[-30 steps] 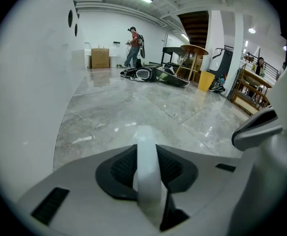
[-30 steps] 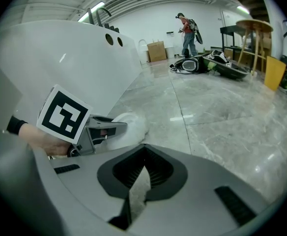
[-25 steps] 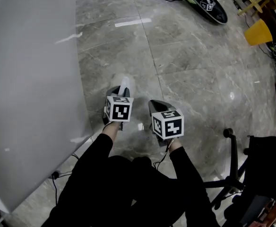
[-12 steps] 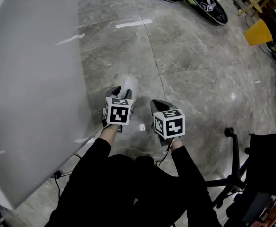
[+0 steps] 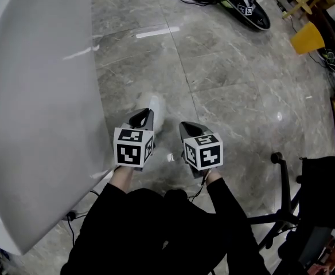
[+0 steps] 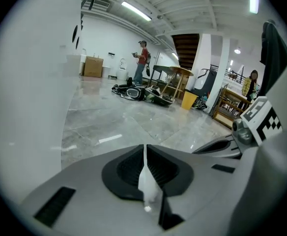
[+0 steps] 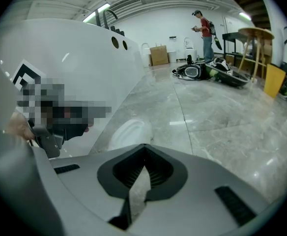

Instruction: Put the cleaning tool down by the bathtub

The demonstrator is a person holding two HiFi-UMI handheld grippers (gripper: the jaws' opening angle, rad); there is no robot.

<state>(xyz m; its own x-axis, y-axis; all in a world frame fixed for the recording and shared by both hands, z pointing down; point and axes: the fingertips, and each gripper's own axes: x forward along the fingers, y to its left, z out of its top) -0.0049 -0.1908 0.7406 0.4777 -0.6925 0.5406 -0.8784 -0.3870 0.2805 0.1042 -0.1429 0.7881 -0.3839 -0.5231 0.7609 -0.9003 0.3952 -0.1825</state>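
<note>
Cleaning tool (image 5: pixel 157 109): white, lying on the floor (image 5: pixel 230 85) just beside the bathtub (image 5: pixel 35 96) wall; you seem to have set it down already
Left gripper (image 5: pixel 142 118): your nearer one, over the tool's near end; jaws have just been closing, tips together, nothing between them
Right gripper (image 5: pixel 189 129): jaws together, empty, right of the tool
Bearing: tool lies ahead of and below your left gripper; long axis seems to run away from you along the tub
Views: right gripper view shows the tool as a pale oval by the tub; left gripper view looks past it across the floor
</note>
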